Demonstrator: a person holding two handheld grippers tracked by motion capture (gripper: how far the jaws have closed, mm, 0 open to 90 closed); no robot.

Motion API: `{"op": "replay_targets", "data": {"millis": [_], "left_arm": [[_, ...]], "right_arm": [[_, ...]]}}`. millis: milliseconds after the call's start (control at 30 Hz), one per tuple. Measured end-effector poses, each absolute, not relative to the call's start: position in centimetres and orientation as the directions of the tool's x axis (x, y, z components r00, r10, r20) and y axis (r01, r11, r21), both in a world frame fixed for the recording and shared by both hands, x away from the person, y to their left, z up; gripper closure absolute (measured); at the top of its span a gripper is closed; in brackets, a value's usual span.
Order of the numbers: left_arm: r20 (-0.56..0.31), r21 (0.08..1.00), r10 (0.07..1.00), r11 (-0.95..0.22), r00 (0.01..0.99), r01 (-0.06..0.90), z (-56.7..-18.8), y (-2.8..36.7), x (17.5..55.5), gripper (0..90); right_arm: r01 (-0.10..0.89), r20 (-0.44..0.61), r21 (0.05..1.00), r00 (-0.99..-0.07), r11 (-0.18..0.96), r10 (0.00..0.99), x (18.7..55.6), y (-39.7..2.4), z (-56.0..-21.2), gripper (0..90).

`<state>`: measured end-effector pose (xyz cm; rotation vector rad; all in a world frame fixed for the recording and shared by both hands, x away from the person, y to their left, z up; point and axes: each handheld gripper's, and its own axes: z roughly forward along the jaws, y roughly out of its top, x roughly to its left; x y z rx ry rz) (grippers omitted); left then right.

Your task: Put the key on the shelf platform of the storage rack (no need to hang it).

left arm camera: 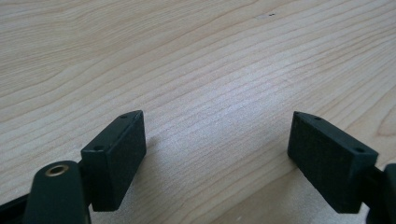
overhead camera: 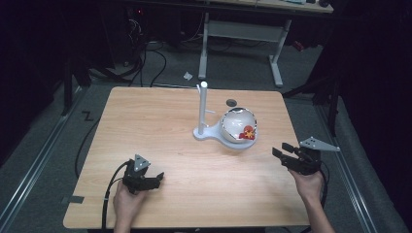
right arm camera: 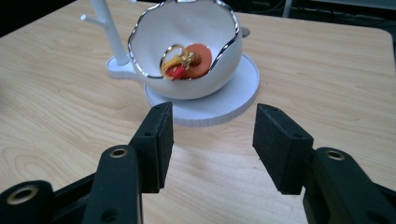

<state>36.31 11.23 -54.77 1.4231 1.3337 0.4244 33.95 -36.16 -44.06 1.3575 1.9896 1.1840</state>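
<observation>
Gaping jaws — both grippers point(overhead camera: 156, 178) point(overhead camera: 280, 150) empty

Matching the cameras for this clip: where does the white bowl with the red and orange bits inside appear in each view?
High view: the white bowl sits right of centre on the table, on its round white stand, beside the white post.
Left gripper view: not in this picture; bare wooden table between open jaws.
Right gripper view: top centre, just beyond the open jaws.
Shared landmark: the white post left of the bowl.

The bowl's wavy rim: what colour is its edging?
Shiny silver edging on the white bowl, clearest in the right gripper view.
</observation>
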Motion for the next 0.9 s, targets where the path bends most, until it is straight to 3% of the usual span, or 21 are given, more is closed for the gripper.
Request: {"op": "replay_targets", "data": {"millis": [900], "left_arm": [[-0.396,0.85,0.866,0.22,0.305,0.479,-54.8,11.2,36.3,19.6]], "right_arm": [[0.547,0.113,0.816,-0.466,0.185,0.878,33.3,-33.1,-48.5,47.5]]}}
